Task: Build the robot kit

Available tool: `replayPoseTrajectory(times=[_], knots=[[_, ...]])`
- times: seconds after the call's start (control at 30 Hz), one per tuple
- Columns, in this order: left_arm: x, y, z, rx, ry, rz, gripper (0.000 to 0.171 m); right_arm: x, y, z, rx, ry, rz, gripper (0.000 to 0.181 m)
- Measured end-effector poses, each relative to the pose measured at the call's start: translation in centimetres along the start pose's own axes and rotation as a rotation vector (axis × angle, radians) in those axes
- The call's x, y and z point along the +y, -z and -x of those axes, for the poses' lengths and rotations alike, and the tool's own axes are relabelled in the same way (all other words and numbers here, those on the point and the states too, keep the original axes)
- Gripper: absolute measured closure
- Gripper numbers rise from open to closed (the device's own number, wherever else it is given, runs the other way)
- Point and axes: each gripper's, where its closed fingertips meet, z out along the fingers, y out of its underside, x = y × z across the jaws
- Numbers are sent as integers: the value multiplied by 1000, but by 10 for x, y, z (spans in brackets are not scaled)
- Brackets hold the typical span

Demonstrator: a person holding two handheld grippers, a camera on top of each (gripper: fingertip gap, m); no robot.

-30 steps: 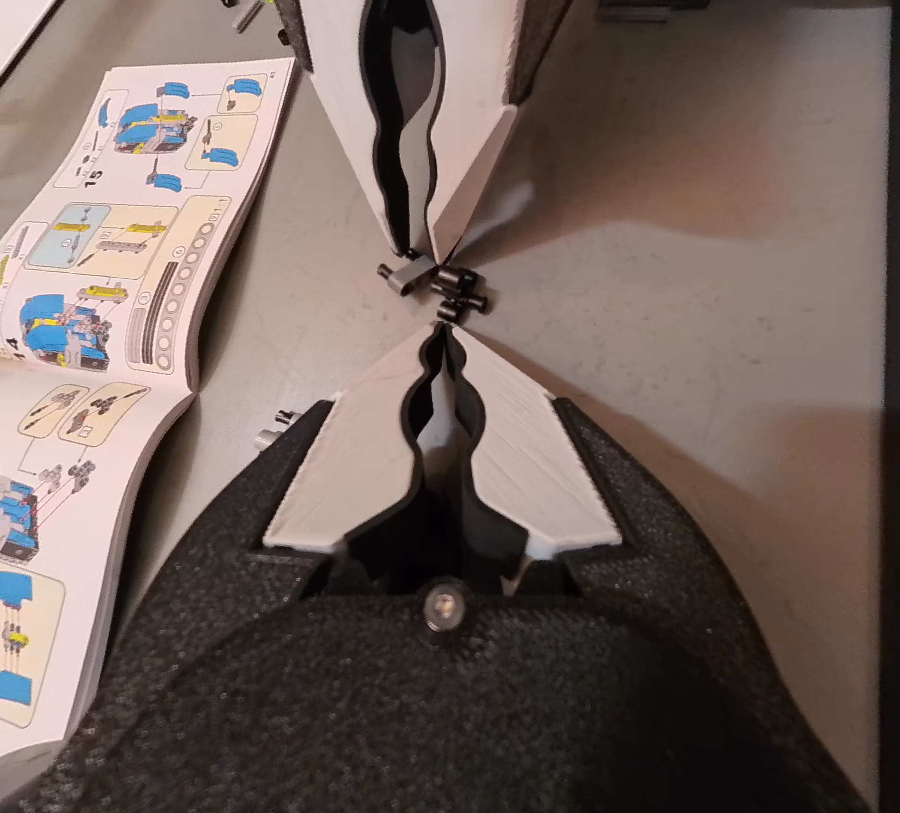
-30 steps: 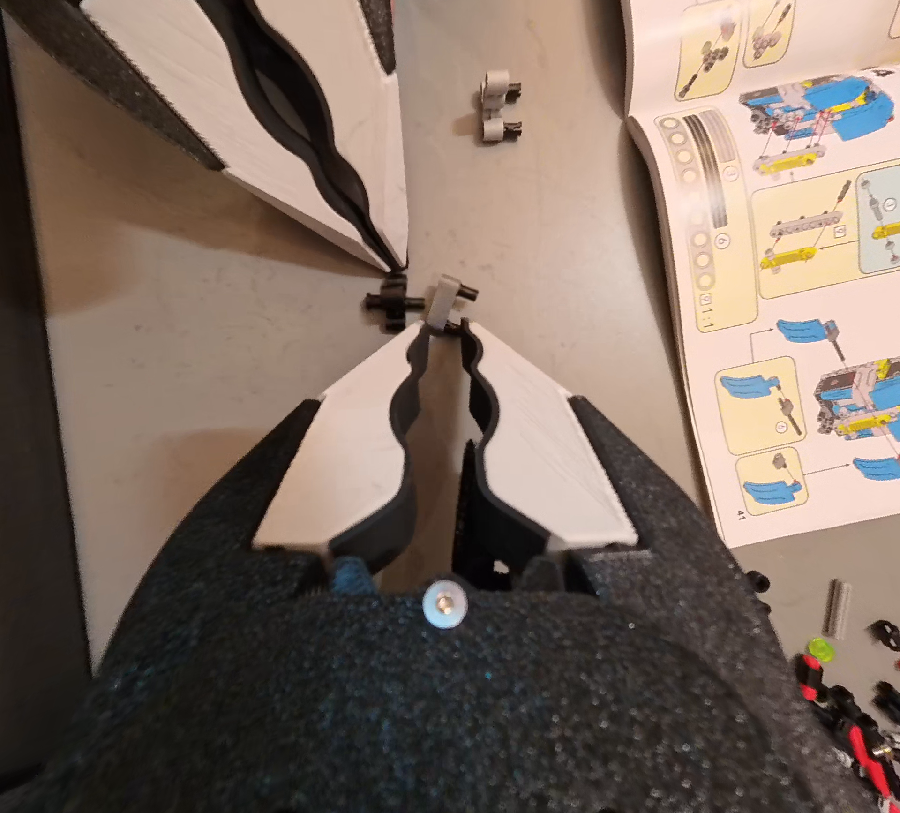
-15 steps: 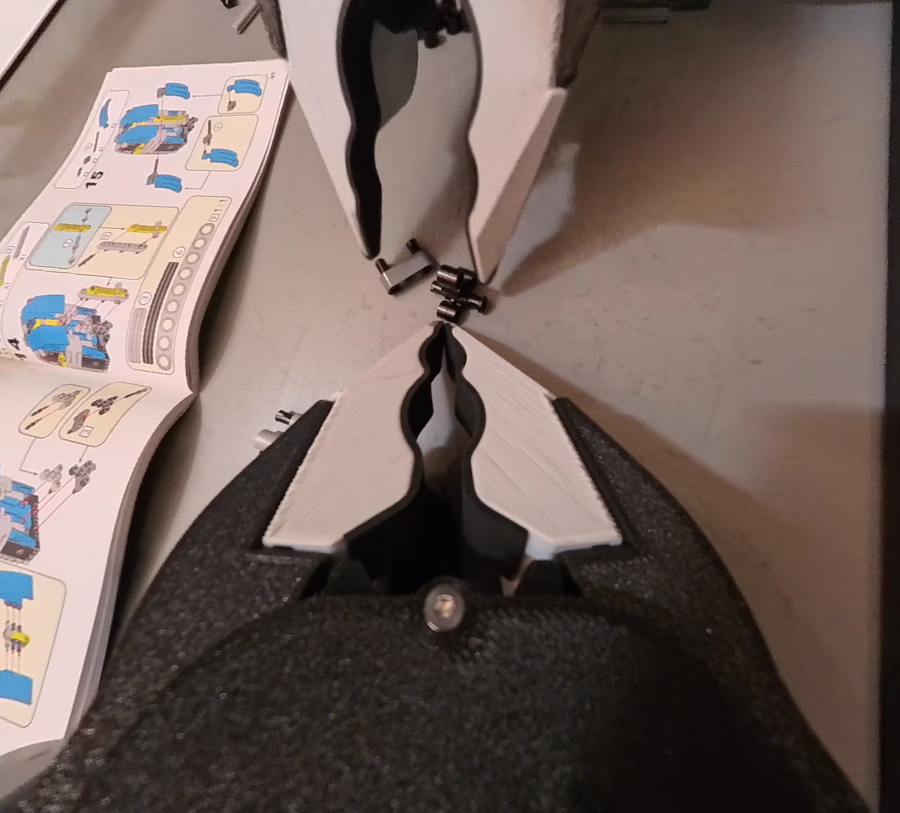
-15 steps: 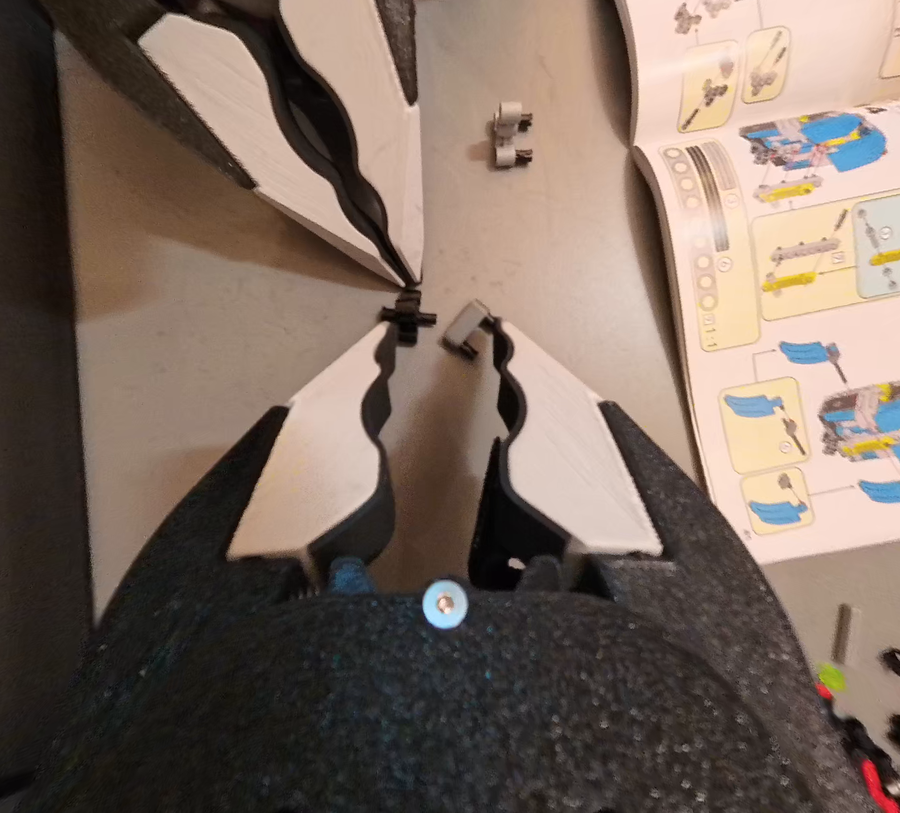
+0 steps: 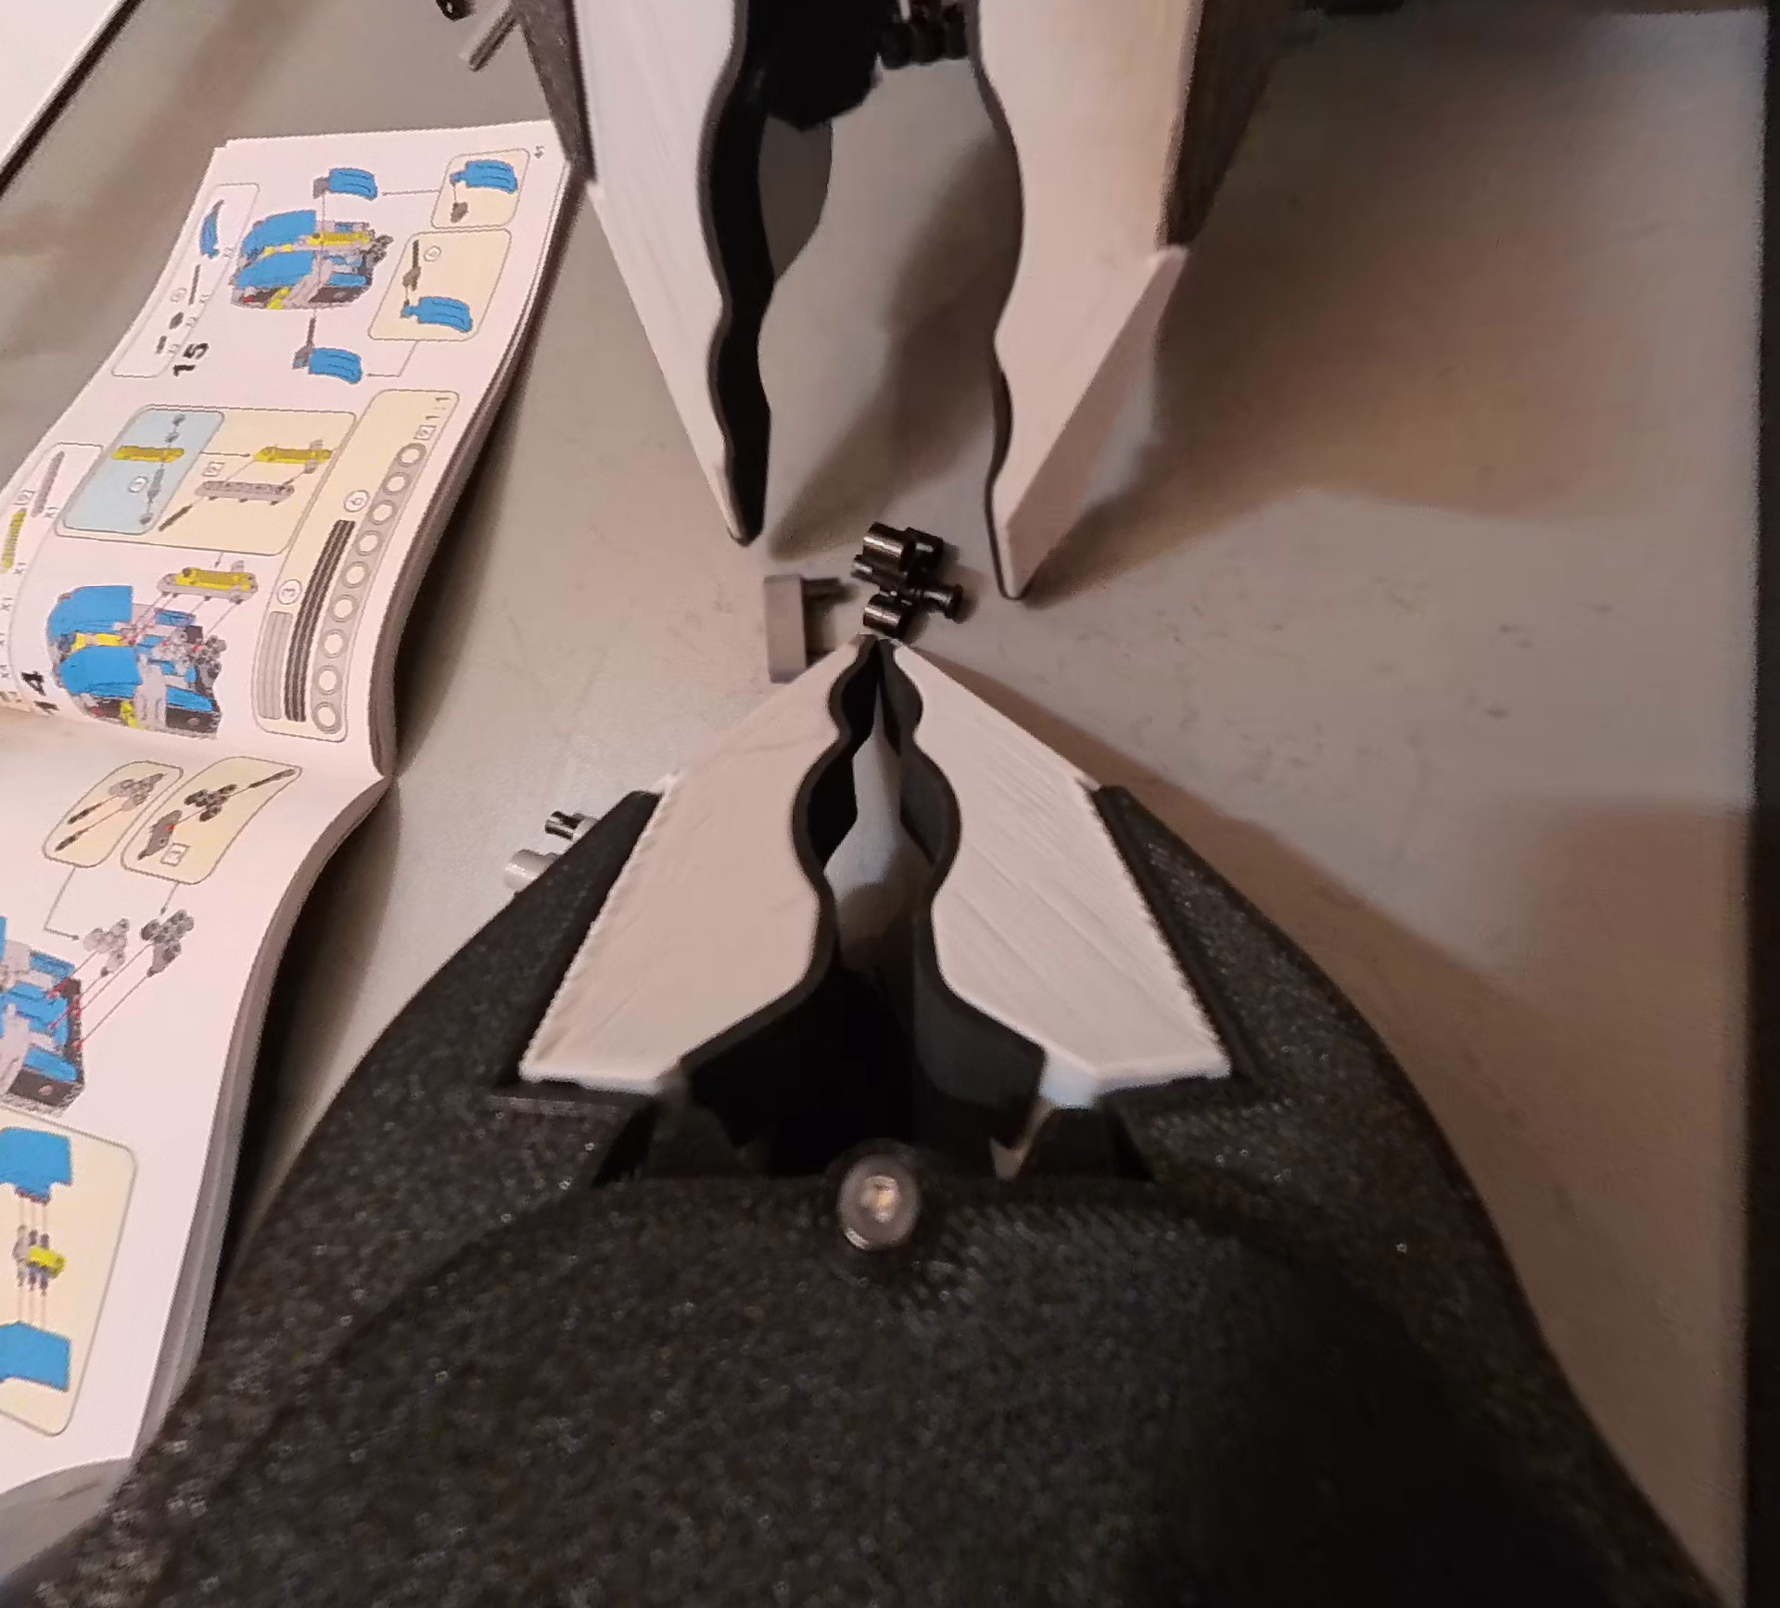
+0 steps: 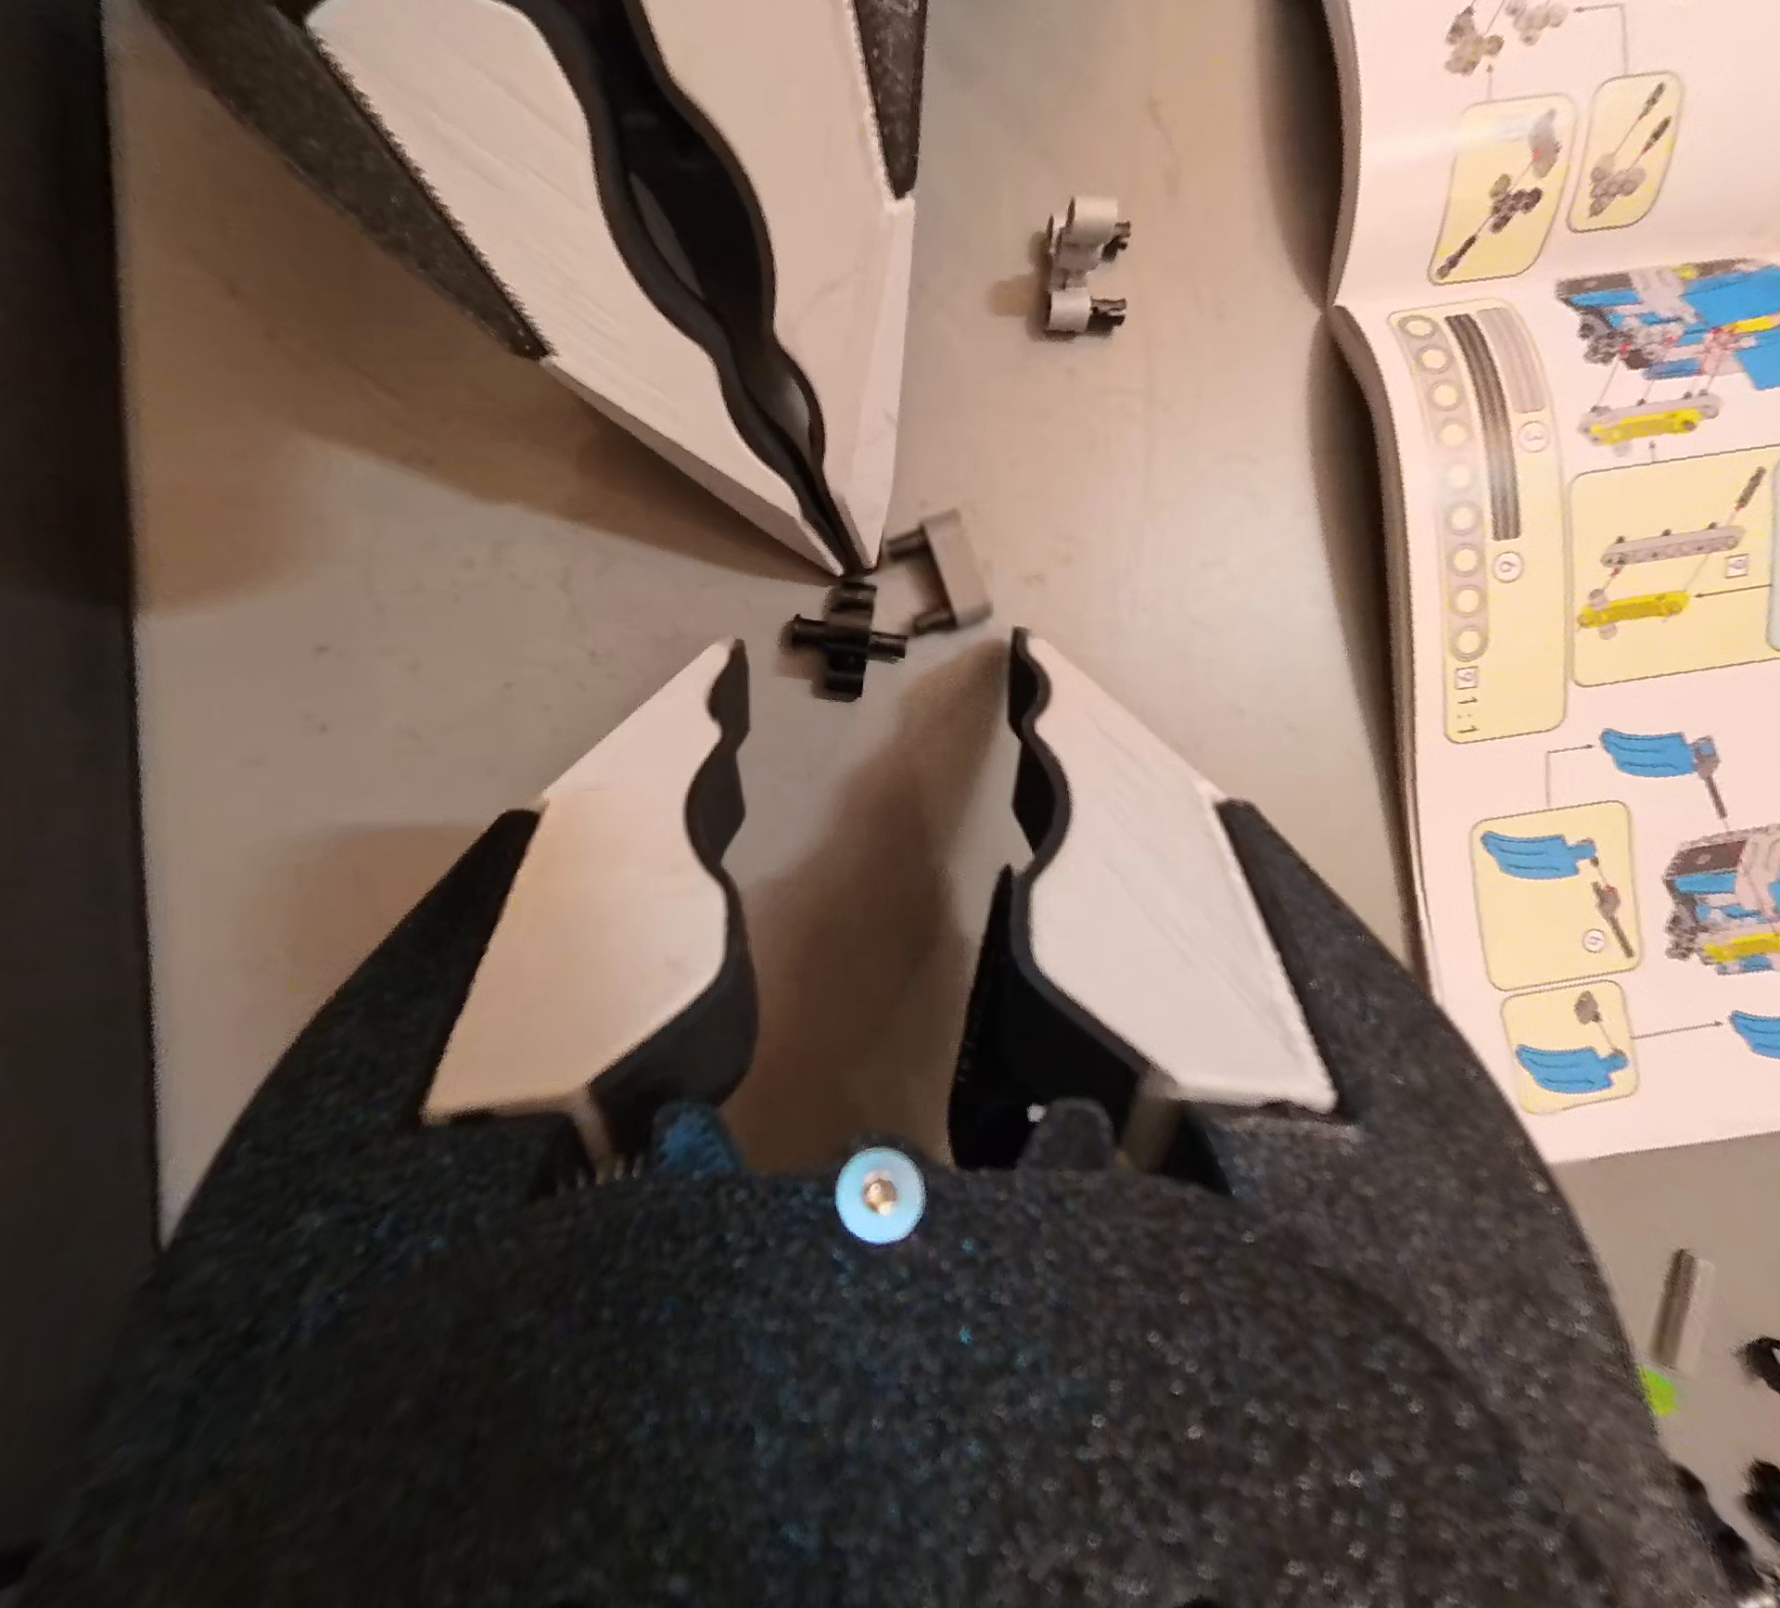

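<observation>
Left gripper (image 5: 878, 645), white ribbed fingers in gritty black housing, was pinched tight on the black knobbed connector (image 5: 905, 579) at frame centre. Right gripper (image 6: 872, 656) had spread wide, empty; it had dropped the grey flat piece (image 6: 939, 574), which lay beside the connector. Illustrated booklet (image 6: 1589, 502) lay right.
</observation>
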Motion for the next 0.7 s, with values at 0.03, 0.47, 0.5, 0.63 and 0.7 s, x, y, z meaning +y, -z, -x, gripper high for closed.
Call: replayPoseTrajectory(times=[0.03,0.47,0.5,0.63,0.7], knots=[[0,0,0,0,0,0,171,-1,2,-1,5,0,-8,129],[0,0,2,-4,19,2,170,-13,-1,13,-42,42,-58,122],[1,0,3,-6,26,2,170,-11,-2,13,-38,44,-46,122],[1,0,8,-20,51,5,170,-7,-1,10,-31,23,-23,122],[2,0,10,-26,68,8,169,-7,2,17,-80,-7,-32,121]])
